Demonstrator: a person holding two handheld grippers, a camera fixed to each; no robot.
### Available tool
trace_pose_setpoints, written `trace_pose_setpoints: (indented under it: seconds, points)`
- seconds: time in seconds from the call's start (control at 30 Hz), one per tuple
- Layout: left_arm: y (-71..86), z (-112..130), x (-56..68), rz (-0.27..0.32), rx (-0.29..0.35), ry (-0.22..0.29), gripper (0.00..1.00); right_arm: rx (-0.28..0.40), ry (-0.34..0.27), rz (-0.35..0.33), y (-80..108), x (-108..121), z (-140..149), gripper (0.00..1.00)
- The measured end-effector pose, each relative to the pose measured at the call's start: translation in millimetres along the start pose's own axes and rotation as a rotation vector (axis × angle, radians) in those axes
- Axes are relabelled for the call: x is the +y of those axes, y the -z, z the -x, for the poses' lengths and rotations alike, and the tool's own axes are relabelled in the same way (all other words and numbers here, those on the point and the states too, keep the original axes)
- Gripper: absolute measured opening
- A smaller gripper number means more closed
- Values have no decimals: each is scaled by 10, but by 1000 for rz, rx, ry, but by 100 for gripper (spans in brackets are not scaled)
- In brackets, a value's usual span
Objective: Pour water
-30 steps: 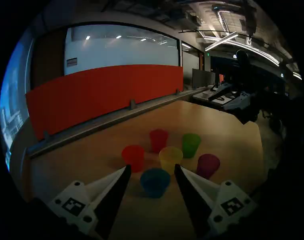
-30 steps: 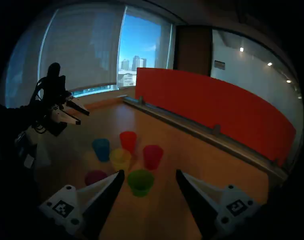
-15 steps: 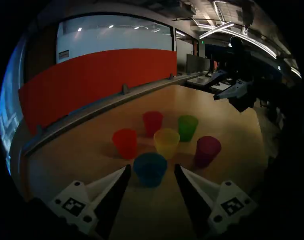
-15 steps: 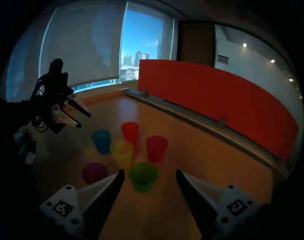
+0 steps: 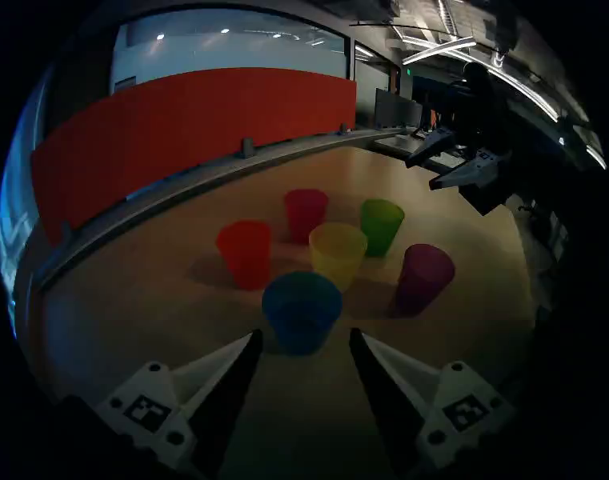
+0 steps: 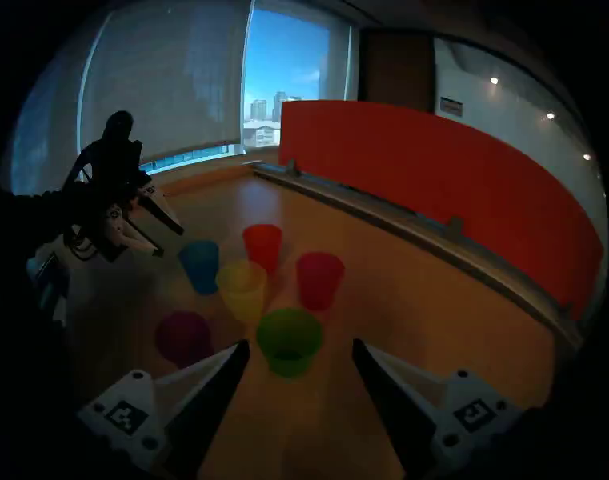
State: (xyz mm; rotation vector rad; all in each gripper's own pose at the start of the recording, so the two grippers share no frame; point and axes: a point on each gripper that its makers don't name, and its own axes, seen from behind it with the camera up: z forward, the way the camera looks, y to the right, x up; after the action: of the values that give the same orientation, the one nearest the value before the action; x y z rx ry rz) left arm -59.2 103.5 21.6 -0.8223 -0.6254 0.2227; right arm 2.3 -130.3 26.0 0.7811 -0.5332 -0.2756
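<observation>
Blue cup (image 5: 302, 310): 12 o'clock, just ahead of my left hand-held gripper (image 5: 304, 332), fingers apart.
Green cup (image 6: 289, 341): 12 o'clock before my right hand-held gripper (image 6: 299, 342), fingers apart.
Yellow cup (image 5: 337, 252): I see it mid-cluster on the wooden counter (image 5: 144, 312).

**Six coloured cups, upright in a tight cluster**

All six are small, translucent plastic tumblers that taper toward the base; each stands upright, mouth open, on the wooden surface (image 5: 136, 320); the yellow cup (image 5: 337, 254) sits in the middle; the blue cup (image 5: 302, 312), orange cup (image 5: 245, 254), red cup (image 5: 306, 214), green cup (image 5: 381, 226) and purple cup (image 5: 422, 277) ring it closely; in the left gripper view blue stands nearest, orange to its left, red and green behind yellow, and purple at the right; whether any holds water cannot be told.
</observation>
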Motion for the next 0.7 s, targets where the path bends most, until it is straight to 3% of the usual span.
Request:
trace_pose_setpoints:
  seconds: [0.37, 0.7]
  points:
    - [-123, 122, -44, 23, -35, 34, 80, -38, -16, -24, -174, -39, 153, 99]
    - [-278, 202, -52, 42, -65, 35, 80, -58, -9, -36, -314, -55, 212, 100]
